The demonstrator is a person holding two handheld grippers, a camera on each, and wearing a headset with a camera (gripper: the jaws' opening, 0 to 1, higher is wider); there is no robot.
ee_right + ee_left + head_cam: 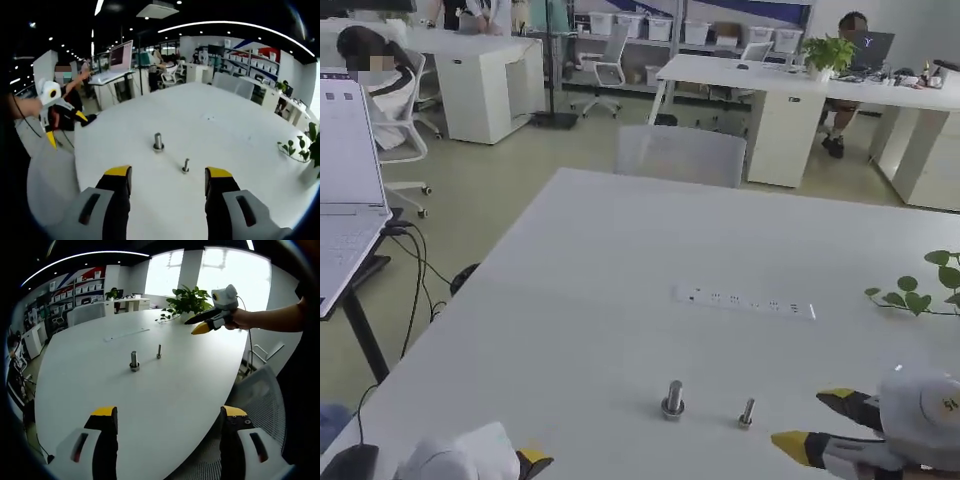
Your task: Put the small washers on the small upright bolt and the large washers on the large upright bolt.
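large bolt [672,399] and small bolt [746,413] stand upright side by side on the surface [620,300] before the left claw [168,412] and right claw [169,172], both agape and empty; likely light, rigid, tippy, so steady them by the shank.

Your tabletop [620,300] is plain white. Large bolt [672,399] and small bolt [747,412]: bare grey metal. Your left gripper [169,411] and right gripper [169,171]: white bodies, black jaws, yellow tips. Plant [918,300]: green.
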